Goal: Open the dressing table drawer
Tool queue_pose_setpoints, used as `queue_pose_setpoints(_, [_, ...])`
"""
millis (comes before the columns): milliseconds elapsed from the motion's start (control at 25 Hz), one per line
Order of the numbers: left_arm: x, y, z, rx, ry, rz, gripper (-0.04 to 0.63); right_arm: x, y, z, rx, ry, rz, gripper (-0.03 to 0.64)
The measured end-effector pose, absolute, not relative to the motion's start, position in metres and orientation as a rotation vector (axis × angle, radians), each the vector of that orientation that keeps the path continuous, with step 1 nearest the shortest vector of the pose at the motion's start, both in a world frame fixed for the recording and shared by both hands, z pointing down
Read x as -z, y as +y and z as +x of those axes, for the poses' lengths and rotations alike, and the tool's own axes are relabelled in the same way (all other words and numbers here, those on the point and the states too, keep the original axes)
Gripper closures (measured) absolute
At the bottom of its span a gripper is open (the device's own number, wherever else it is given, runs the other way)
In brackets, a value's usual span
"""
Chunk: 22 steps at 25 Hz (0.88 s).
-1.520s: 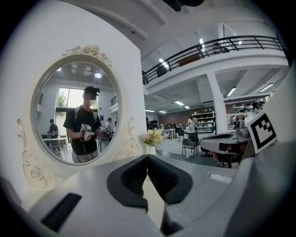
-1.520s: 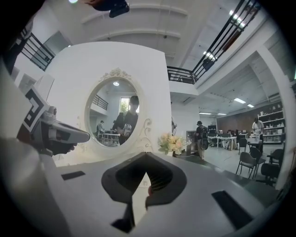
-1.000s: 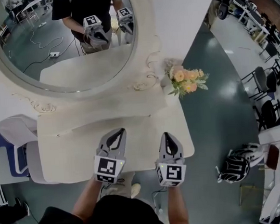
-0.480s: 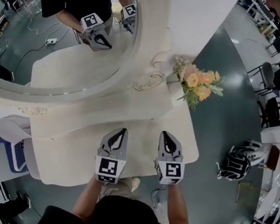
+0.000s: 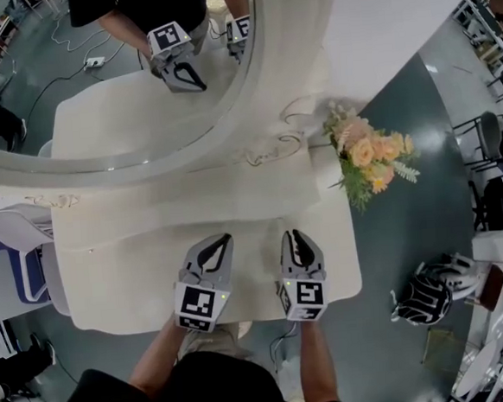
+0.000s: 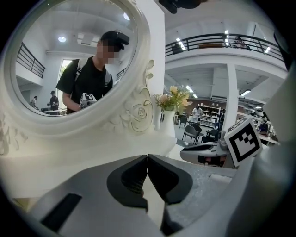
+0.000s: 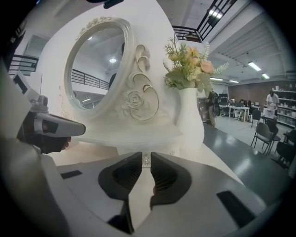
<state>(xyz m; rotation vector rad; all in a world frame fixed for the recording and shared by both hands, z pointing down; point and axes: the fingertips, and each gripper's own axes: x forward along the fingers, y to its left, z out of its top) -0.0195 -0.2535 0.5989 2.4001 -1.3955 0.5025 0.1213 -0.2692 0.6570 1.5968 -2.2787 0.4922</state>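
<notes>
- Now, of the drawer you can see only a small shiny knob (image 7: pixel 146 159). It sits on the pale front of the raised tier (image 5: pixel 174 202) below the mirror's carved scrolls, and the drawer's own edges cannot be made out.
- In the right gripper view that knob shows exactly in the slit at your jaw tips. Whether the pads touch it cannot be told.
- Your right gripper (image 5: pixel 297 234) has its jaws a narrow gap apart. They have just been opening, and nothing is pinched between the pads.
- Your left gripper (image 5: pixel 225 239) has its jaw tips pressed together with nothing between them. It points toward the mirror over bare tabletop.
- Both grippers hang side by side over the near edge of the dressing table (image 5: pixel 128 283), the left just beside the right, each tilted forward and down.
- Behind the tier stands the big oval mirror (image 5: pixel 98 121) in its cream frame, and it reflects both grippers and your dark-sleeved arms.
- At the table's far right corner a white vase (image 7: pixel 188 115) holds peach and cream flowers (image 5: pixel 371 156), just right of the scrollwork.
- Off the table's left end sits a chair (image 5: pixel 18 257) with blue and white parts.
- On the grey floor (image 5: pixel 392 228) to the right lies a black-and-white bag-like thing (image 5: pixel 425 293), well apart from the table.
</notes>
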Motion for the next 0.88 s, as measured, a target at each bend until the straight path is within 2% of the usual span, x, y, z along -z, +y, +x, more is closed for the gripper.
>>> queue_pose_setpoints(360, [-0.607, -0.253, -0.033, -0.528, -1.432, 2.364, 0.592, -0.688, -0.286, 0.112, -0.513, -2.245, 1.536, 0.467])
queue_pose_setpoints(880, [-0.611, -0.251, -0.046, -0.537, -1.466, 2.329, 0.592, -0.703, -0.302, 0.100, -0.478, -2.218, 1.478, 0.456])
